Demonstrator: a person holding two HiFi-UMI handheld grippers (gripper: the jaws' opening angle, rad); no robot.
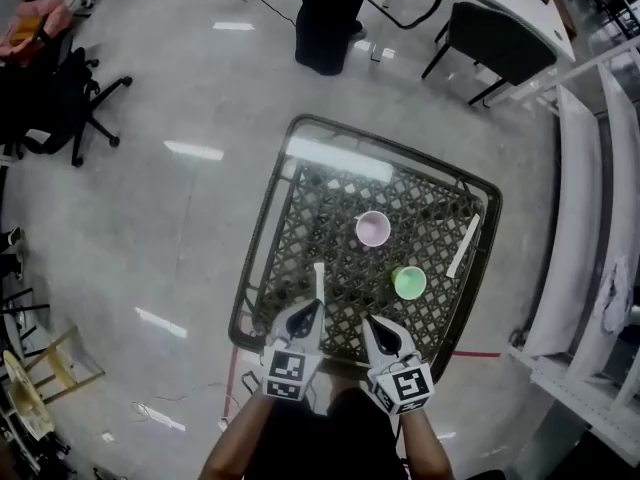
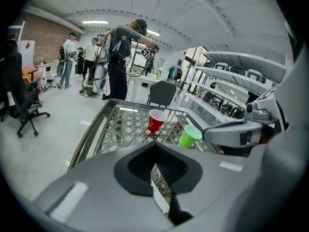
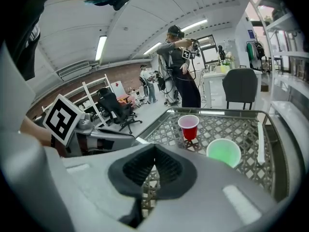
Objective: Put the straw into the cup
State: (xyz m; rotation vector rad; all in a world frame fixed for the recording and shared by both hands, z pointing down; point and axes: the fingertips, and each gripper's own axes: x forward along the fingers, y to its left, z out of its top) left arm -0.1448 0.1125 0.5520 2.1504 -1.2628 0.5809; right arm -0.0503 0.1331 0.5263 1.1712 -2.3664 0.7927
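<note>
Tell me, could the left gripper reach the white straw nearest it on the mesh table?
Probably yes. The white straw lies flat just ahead of the left gripper, with nothing between them. Its jaws are shut, though, so they would have to open first.

Cups, two: red plastic cup (image 1: 373,229), green plastic cup (image 1: 408,282). White straws, two: left straw (image 1: 319,280), right straw (image 1: 463,246). One black metal lattice table (image 1: 330,203).

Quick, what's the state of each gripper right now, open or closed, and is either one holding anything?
Left gripper: closed, holding nothing.
Right gripper: closed, holding nothing.
</note>
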